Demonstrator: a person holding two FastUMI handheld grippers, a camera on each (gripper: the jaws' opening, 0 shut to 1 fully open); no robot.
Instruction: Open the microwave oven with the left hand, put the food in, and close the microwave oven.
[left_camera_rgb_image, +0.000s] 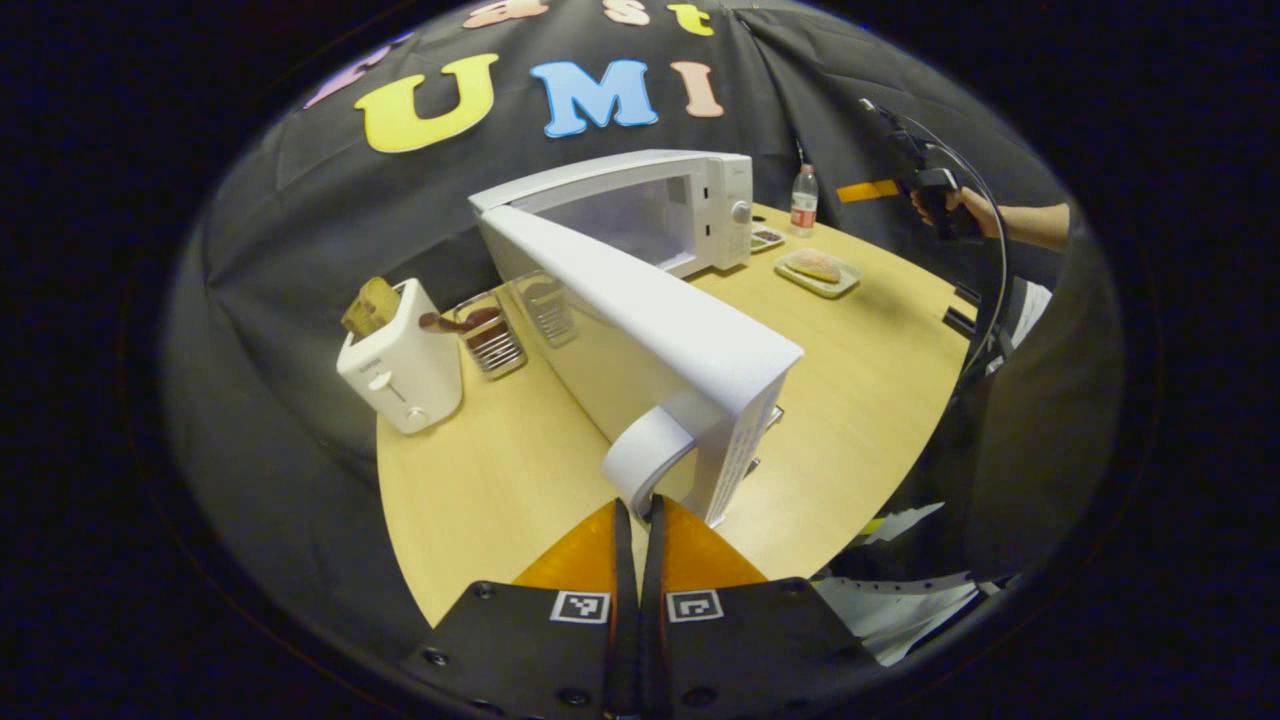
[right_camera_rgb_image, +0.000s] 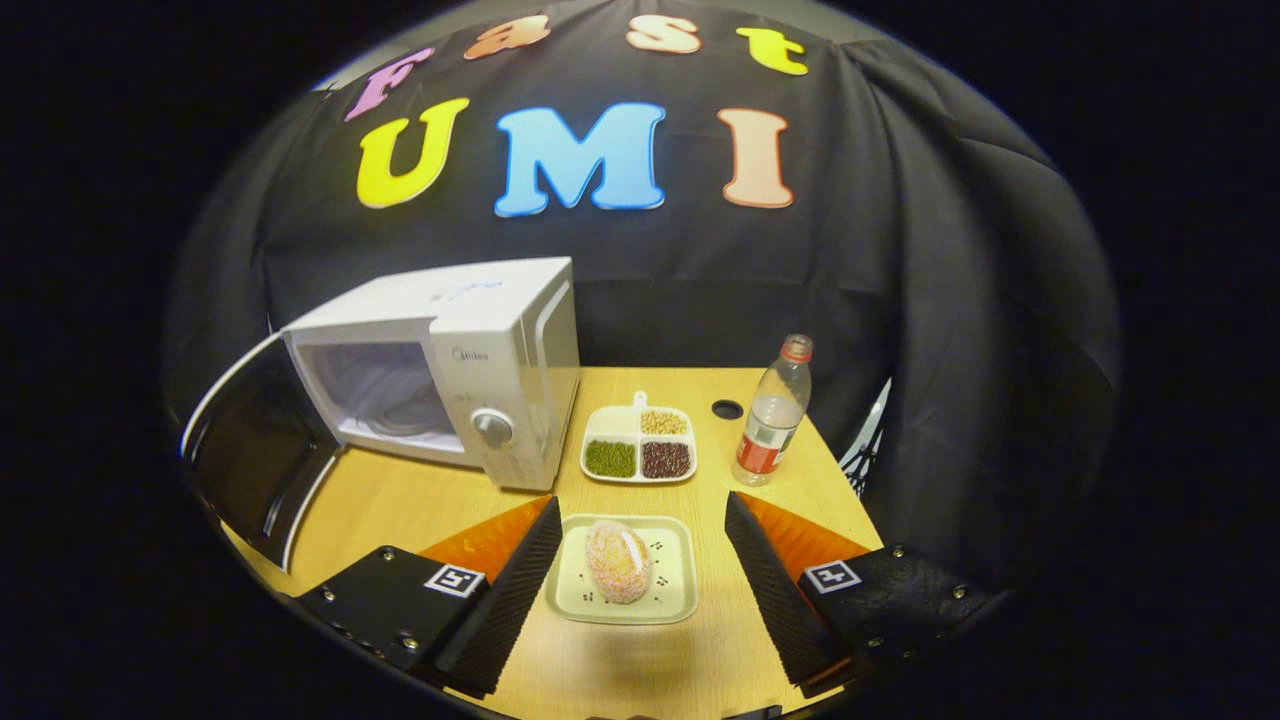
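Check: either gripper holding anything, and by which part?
Left gripper: shut by the microwave door handle, grip unclear. Right gripper: open around the food tray, holding nothing.

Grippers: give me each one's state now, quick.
Left gripper: fingers closed at the microwave door handle; grip on it cannot be told.
Right gripper: open, holding nothing, above the food tray.

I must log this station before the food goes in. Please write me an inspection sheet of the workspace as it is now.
Surface: wooden table, round hole near the bottle.
Job's things: microwave with door swung open, cavity looks empty; bread on a tray.
Clutter: toaster, divided dish of beans, water bottle, two wire racks.
Grippers: left gripper shut at the door handle; right gripper open, one finger on each side of the tray.
Cables: black cable looping from the far gripper.
Surroundings: black cloth wall.
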